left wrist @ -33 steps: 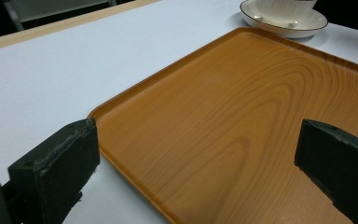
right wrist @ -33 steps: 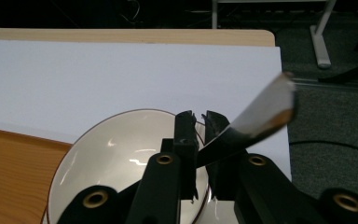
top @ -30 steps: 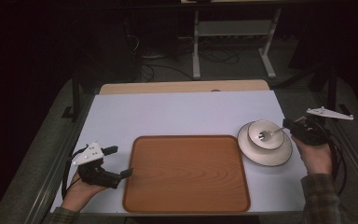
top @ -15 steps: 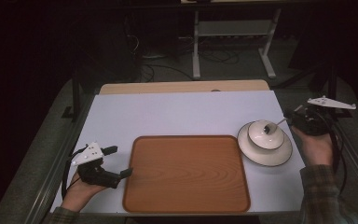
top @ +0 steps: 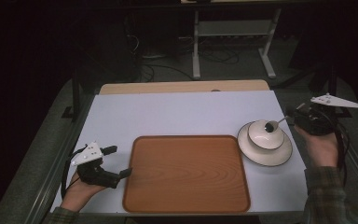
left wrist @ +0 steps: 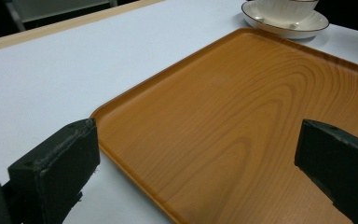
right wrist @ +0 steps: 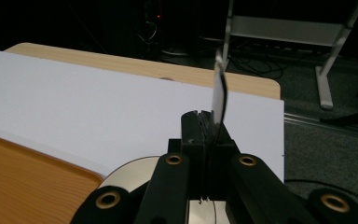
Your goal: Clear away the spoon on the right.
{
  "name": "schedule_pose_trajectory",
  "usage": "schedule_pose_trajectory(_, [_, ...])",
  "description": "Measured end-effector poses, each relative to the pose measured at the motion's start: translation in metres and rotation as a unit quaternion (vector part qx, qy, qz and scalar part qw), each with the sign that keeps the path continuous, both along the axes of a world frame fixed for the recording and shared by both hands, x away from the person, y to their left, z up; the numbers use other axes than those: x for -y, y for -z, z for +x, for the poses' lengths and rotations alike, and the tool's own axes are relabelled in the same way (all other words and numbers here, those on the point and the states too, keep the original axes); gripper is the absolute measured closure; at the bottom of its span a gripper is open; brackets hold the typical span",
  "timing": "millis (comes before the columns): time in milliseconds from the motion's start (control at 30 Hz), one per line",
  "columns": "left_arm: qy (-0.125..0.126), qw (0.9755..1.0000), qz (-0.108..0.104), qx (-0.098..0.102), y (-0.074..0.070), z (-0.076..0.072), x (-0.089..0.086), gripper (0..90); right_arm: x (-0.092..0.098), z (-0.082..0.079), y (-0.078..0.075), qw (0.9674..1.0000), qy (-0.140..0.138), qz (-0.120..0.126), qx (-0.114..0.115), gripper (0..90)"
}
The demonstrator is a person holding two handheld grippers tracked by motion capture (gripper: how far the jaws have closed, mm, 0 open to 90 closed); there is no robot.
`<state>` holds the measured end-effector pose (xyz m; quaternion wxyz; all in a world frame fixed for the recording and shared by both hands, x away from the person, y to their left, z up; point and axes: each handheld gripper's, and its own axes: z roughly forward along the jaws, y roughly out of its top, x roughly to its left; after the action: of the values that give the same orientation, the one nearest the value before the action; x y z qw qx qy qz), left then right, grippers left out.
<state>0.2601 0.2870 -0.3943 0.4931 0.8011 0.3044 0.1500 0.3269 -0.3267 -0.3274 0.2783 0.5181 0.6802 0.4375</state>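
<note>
The spoon [top: 276, 124] is now hanging in the air over the bowl [top: 264, 134], its handle clamped in the right hand-held gripper [top: 292, 116] and its dark scoop end poised just above the bowl's far rim. A second ago the spoon was lying inside the bowl with the gripper closing on it; since then it has been rising and drawing back toward the right edge of the surface [top: 182, 112]. In the right gripper view the jaws are pressed together on the thin handle [right wrist: 219, 95], which is standing up edge-on from between them. That suggests the pick-up is done and the carry is beginning, probably toward the wooden tray [top: 186, 172].

The bowl is sitting on its saucer [top: 279, 154] near the right edge of the surface, just beside the tray's right rim. The tray is lying bare at the middle of the near edge.

The left hand-held gripper [top: 120, 161] is resting at the near left corner, unmoved over the last second, its jaws spread wide with nothing between them, flanking the tray's left rim [left wrist: 135, 93] as the left gripper view shows.

Nothing is standing between spoon and tray; only the bowl's rim and the tray's raised lip are needing clearance.
</note>
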Motion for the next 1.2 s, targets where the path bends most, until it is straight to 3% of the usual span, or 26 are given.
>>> schedule_pose_trajectory(300, [-0.001, 1.0, 0.0, -0.001, 0.0, 0.0, 0.0, 0.0, -0.008, -0.012, -0.016, 0.9997, -0.02, 0.002, 0.014, 88.2])
schedule_pose_trajectory(700, [-0.001, 1.0, -0.002, 0.001, 0.0, -0.001, -0.001, 0.0, -0.027, -0.019, -0.022, 0.9974, -0.07, -0.004, 0.015, 88.2])
schedule_pose_trajectory(1200, [-0.001, 1.0, -0.004, 0.002, -0.002, -0.001, -0.001, 0.0, -0.066, -0.027, -0.021, 0.9895, -0.143, -0.022, 0.0, 88.1])
